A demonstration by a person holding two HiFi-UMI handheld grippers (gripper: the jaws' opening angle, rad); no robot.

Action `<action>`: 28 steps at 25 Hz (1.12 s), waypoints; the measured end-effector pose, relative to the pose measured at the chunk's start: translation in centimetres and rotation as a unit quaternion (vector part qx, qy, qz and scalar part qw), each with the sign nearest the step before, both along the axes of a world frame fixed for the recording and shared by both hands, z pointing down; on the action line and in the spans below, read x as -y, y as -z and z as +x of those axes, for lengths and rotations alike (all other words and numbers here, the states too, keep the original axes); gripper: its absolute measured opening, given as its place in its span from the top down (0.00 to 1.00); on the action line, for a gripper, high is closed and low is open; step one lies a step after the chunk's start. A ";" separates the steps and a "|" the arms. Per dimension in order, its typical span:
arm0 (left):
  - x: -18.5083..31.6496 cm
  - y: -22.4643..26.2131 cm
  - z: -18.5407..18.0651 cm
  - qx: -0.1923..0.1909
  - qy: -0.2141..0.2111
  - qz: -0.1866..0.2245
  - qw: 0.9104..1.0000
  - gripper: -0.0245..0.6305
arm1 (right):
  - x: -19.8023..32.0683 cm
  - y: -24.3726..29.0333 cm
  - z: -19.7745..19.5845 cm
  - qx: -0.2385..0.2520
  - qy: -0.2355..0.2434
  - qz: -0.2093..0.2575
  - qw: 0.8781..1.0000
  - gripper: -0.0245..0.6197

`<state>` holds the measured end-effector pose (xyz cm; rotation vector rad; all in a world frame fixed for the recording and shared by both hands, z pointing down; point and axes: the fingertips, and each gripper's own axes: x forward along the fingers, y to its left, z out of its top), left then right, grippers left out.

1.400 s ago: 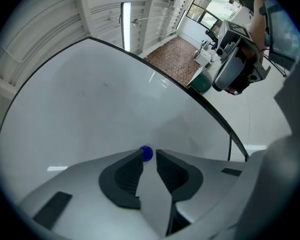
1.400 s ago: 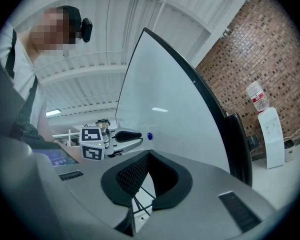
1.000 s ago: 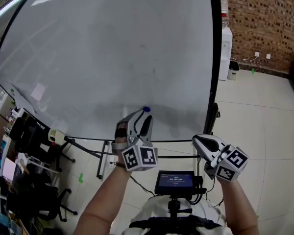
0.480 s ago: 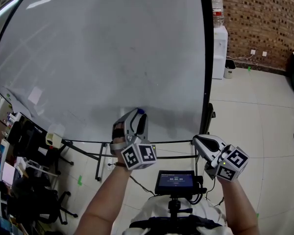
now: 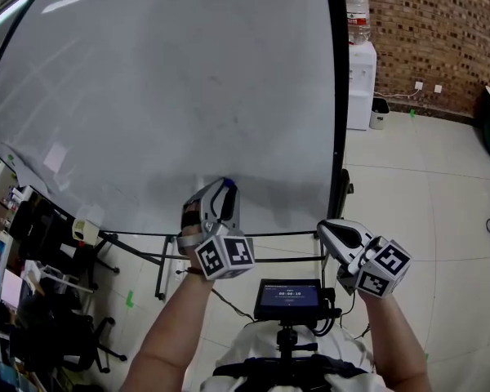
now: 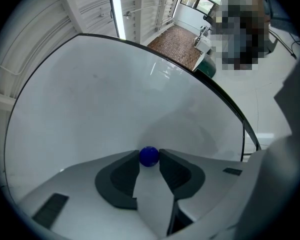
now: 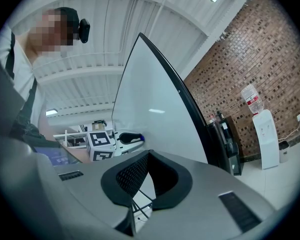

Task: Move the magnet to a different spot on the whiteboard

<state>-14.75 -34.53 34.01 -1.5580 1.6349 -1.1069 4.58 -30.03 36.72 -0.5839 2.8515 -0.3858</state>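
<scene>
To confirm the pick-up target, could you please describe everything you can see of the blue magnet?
The magnet is a small, glossy, dark-blue ball-shaped piece, plastic by its look, sitting low on the whiteboard. It lies between the tips of the left gripper, whose jaws have just been closing and appear to touch it on either side. Its back, against the board, is hidden.

The whiteboard (image 5: 147, 80) is lying bare above and left of the magnet (image 6: 149, 156); its black frame (image 5: 336, 96) is bounding the right side.
</scene>
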 end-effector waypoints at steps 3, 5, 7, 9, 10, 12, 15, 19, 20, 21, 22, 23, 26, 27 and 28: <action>0.1 0.0 0.0 -0.007 0.003 -0.004 1.000 0.75 | 0.1 -0.1 0.4 0.001 -0.001 0.000 1.000 0.91; 0.0 -0.1 0.1 -0.011 0.004 -0.008 1.000 0.75 | 0.0 -0.3 0.7 0.002 -0.001 -0.002 1.000 0.91; -0.2 -0.1 0.4 -0.015 0.003 -0.013 1.000 0.76 | -0.2 -0.4 1.0 0.002 -0.001 -0.003 1.000 0.91; -0.6 -0.2 0.9 -0.026 -0.004 -0.019 0.999 0.75 | -0.4 -0.4 1.4 0.002 -0.001 -0.004 1.000 0.91; -0.8 -0.4 1.3 -0.039 -0.009 -0.024 0.999 0.75 | -0.5 -0.5 1.7 0.002 -0.001 -0.004 1.000 0.91; -1.4 -0.9 2.1 -0.084 -0.019 -0.039 0.996 0.75 | -0.8 -0.6 2.2 0.002 0.000 -0.006 1.000 0.91; -2.8 -2.0 2.7 -0.170 -0.017 -0.065 0.983 0.75 | -1.3 -0.8 3.0 0.003 0.003 -0.010 1.000 0.91; -5.0 -4.5 3.5 -0.239 -0.022 -0.094 0.966 0.75 | -2.2 -1.3 3.8 0.005 0.010 -0.020 1.000 0.91; -5.4 -4.9 3.9 -0.262 -0.029 -0.099 0.960 0.75 | -2.4 -1.5 4.0 0.005 0.011 -0.022 1.000 0.91; -5.8 -5.3 4.4 -0.289 -0.034 -0.105 0.951 0.75 | -2.6 -1.7 4.3 0.005 0.011 -0.026 1.000 0.91; -6.3 -5.6 4.7 -0.319 -0.037 -0.111 0.940 0.75 | -2.8 -2.0 4.5 0.005 0.012 -0.029 1.000 0.91; -6.8 -6.0 5.0 -0.351 -0.039 -0.117 0.928 0.75 | -3.0 -2.2 4.6 0.005 0.013 -0.032 0.999 0.91; -8.2 -6.7 5.9 -0.423 -0.054 -0.128 0.895 0.75 | -3.7 -3.1 5.0 0.006 0.017 -0.041 0.999 0.91; -8.6 -6.9 6.4 -0.440 -0.062 -0.131 0.886 0.75 | -4.0 -3.4 5.1 0.006 0.019 -0.044 0.999 0.91; -8.9 -7.1 6.8 -0.453 -0.071 -0.134 0.878 0.75 | -4.1 -3.7 5.2 0.006 0.020 -0.047 0.999 0.91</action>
